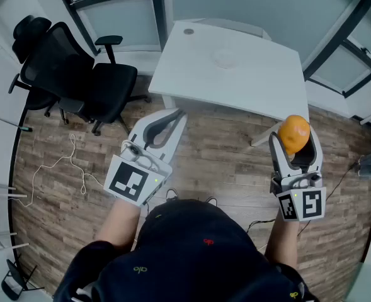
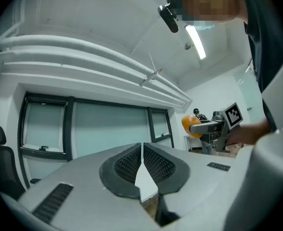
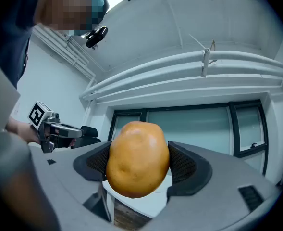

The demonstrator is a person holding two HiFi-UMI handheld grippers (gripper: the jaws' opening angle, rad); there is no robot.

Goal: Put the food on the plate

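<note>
In the head view my right gripper (image 1: 293,138) is shut on a round orange-brown piece of food (image 1: 294,131), held in the air just off the near right corner of the white table (image 1: 191,74). A pale, faint plate (image 1: 225,58) lies on the table's far middle. The right gripper view shows the food (image 3: 138,159) filling the gap between the pads. My left gripper (image 1: 177,117) hovers by the table's near left edge with its jaws together and nothing in them; its pads (image 2: 127,165) meet in the left gripper view.
A black office chair (image 1: 78,74) stands left of the table. A thin white cable (image 1: 65,165) trails over the wooden floor at the left. A small round object (image 1: 189,31) sits at the table's far left corner. Dark-framed windows line the back wall.
</note>
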